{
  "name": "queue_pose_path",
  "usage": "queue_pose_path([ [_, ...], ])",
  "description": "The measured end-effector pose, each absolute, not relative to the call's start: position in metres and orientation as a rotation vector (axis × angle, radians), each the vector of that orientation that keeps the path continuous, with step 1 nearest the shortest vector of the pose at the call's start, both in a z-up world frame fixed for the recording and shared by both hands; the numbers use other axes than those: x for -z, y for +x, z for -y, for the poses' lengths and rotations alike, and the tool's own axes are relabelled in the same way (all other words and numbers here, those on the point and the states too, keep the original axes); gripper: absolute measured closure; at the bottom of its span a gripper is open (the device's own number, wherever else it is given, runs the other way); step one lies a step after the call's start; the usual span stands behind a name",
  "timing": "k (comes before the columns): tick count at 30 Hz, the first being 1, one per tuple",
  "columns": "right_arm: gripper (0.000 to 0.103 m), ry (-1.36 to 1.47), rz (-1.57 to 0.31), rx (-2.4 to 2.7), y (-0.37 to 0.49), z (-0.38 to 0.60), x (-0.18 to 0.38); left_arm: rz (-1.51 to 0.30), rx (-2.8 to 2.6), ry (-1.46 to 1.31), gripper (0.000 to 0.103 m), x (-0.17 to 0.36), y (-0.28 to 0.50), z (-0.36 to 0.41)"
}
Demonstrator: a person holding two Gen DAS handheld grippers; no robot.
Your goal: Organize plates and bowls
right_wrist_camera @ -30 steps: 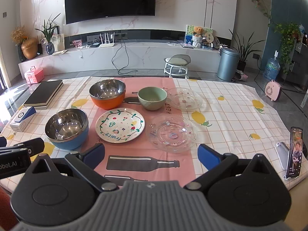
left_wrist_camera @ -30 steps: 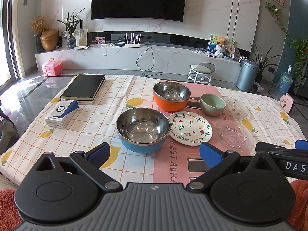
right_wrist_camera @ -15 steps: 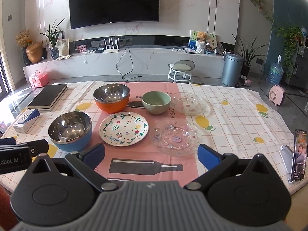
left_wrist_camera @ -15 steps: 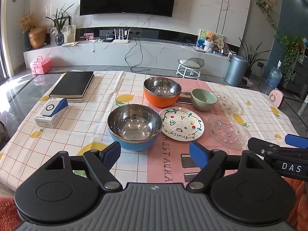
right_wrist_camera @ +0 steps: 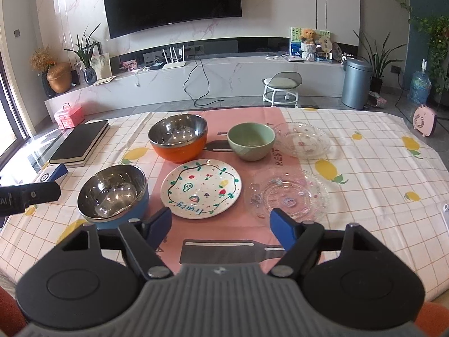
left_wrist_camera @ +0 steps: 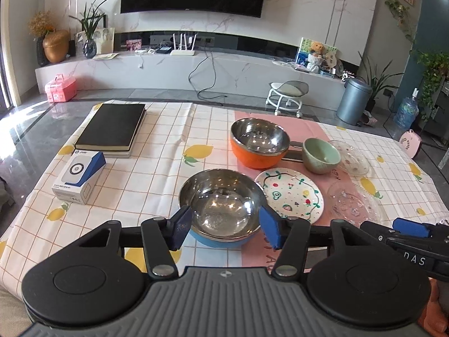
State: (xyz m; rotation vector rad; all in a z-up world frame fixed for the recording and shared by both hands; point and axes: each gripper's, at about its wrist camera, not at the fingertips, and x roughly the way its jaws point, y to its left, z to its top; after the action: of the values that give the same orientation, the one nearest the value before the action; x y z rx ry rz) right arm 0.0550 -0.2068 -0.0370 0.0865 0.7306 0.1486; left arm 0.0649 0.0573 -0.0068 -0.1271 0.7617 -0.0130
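A blue bowl with a steel lining (left_wrist_camera: 221,205) sits just beyond my left gripper (left_wrist_camera: 226,229). Its jaws are closing in front of the bowl's near rim, with nothing pressed between the pads. Behind it stand an orange steel-lined bowl (left_wrist_camera: 258,146) and a green bowl (left_wrist_camera: 320,156). My right gripper (right_wrist_camera: 221,224) hovers at the near edge of the painted plate (right_wrist_camera: 200,188). Its jaws are closing too, and nothing is between them. A clear glass plate (right_wrist_camera: 289,196) lies to the plate's right, and another glass plate (right_wrist_camera: 301,140) lies farther back.
A black book (left_wrist_camera: 112,129) and a white and blue box (left_wrist_camera: 78,177) lie at the left of the checked tablecloth (left_wrist_camera: 157,174). The table's far edge gives onto the floor, where a stool (right_wrist_camera: 280,87) stands.
Both grippers have moved forward over the table towards the dishes, the left one up to the blue bowl. The jaws of both have narrowed.
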Motion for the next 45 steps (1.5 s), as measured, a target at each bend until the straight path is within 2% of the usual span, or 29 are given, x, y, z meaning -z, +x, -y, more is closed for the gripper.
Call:
queue_pose_path([
  [5,0.051,0.135,-0.81,-0.201,0.088,0.187,0.054,-0.869,-0.019,-0.263,0.046,0.024,0.089,-0.078],
  [9,0.057,0.194,-0.87,-0.25,0.112,0.168,0.067,-0.916,-0.082,-0.347,0.053,0.037,0.108,-0.095],
  [16,0.063,0.261,-0.949,-0.319,0.148,0.127,0.086,-0.965,-0.204,-0.457,0.053,0.068,0.134,-0.117],
  [20,0.071,0.283,-1.001,-0.317,0.165,0.118,0.099,-0.971,-0.196,-0.488,0.054,0.084,0.141,-0.118],
  [26,0.082,0.323,-1.04,-0.316,0.176,0.118,0.111,-0.998,-0.151,-0.487,0.07,0.099,0.149,-0.111],
  [28,0.087,0.332,-1.042,-0.324,0.178,0.117,0.113,-0.993,-0.148,-0.468,0.081,0.099,0.15,-0.109],
  [30,0.088,0.323,-1.039,-0.316,0.178,0.115,0.113,-0.995,-0.158,-0.44,0.089,0.098,0.15,-0.108],
  [31,0.088,0.316,-1.037,-0.311,0.178,0.114,0.113,-0.998,-0.158,-0.433,0.09,0.097,0.15,-0.108],
  [45,0.091,0.354,-1.069,-0.28,0.121,0.153,0.086,-0.998,-0.102,-0.368,0.091,0.062,0.095,-0.067],
])
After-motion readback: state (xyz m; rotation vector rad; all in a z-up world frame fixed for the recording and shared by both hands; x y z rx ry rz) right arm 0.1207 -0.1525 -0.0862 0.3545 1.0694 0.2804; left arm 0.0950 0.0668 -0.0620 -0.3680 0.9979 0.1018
